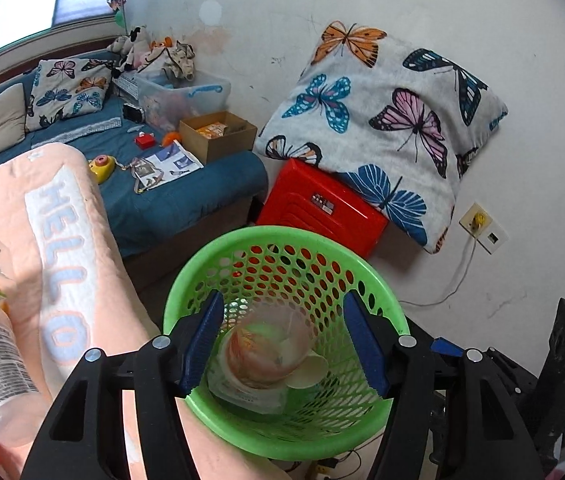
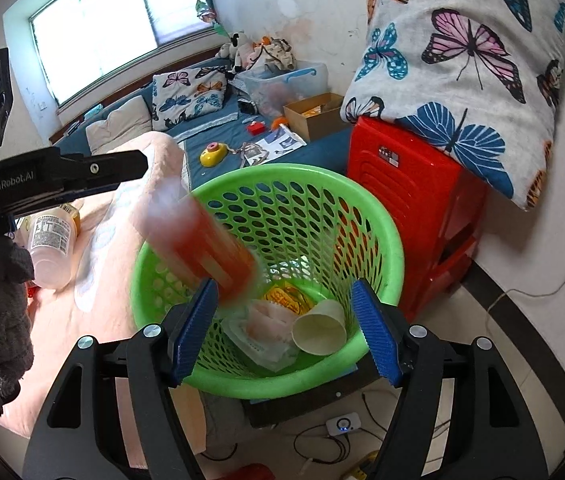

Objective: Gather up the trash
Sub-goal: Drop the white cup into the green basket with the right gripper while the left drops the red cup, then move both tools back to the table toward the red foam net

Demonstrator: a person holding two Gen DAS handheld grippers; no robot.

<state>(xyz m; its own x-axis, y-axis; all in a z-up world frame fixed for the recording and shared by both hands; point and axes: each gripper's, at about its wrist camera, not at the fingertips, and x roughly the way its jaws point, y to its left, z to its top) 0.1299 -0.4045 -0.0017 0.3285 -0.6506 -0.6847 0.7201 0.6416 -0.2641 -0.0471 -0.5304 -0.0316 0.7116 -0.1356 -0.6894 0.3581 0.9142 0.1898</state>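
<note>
While both my grippers, left (image 1: 282,344) and right (image 2: 286,330), hang spread and empty over the green basket (image 2: 378,236), a blurred orange bottle (image 2: 206,244) sits mid-air just inside its rim, above a paper cup (image 2: 318,330) and wrappers (image 2: 266,328) at the bottom.

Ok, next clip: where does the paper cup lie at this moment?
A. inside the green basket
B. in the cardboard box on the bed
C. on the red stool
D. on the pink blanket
A: the paper cup lies on its side at the bottom of the green basket, beside a clear wrapper.
</note>
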